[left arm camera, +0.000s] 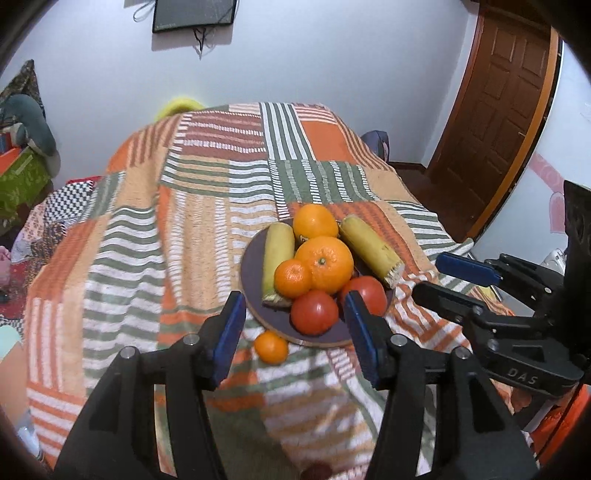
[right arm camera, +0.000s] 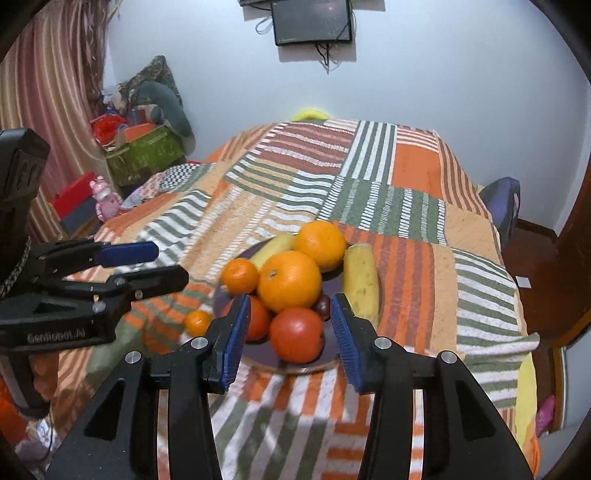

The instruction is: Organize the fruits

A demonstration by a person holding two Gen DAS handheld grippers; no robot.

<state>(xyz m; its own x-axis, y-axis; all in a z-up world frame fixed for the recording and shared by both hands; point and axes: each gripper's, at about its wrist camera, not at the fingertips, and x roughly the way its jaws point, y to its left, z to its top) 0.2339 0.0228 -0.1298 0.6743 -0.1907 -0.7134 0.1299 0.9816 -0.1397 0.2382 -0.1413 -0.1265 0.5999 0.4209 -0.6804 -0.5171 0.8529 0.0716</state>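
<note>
Left gripper point(left arm camera: 295, 325) spread wide, gripping nothing, hovering over the near rim of the dark plate point(left arm camera: 255, 254); blue pads point(left arm camera: 229, 332) framing the plate's front edge. Right gripper point(right arm camera: 290, 328) likewise wide and holding nothing, raised above the same plate point(right arm camera: 332, 354), seen at 3 o'clock in the left wrist view.

On the plate, in the left wrist view: large orange point(left arm camera: 324, 263) at centre, second orange point(left arm camera: 316, 220) behind at 12 o'clock, small mandarin point(left arm camera: 293, 278) touching the large orange at 9 o'clock, two red tomatoes point(left arm camera: 314, 312) point(left arm camera: 364, 291) side by side at 6 o'clock. One yellow banana piece point(left arm camera: 277, 258) along the 9 o'clock side, another point(left arm camera: 371, 248) across the 2 o'clock rim, its cut end overhanging toward the cloth. Small dark fruit point(right arm camera: 322, 303) tucked between the large orange and the right banana in the right wrist view, kind unclear.

Loose mandarin point(left arm camera: 271, 347) off the plate, on the striped patchwork cloth point(left arm camera: 147, 229), just beside the rim at 7 o'clock, between the left gripper's fingers in view.

Farther back: brown door point(left arm camera: 498, 110) at 2 o'clock, dark screen point(left arm camera: 194, 14) on the wall at 11 o'clock.
</note>
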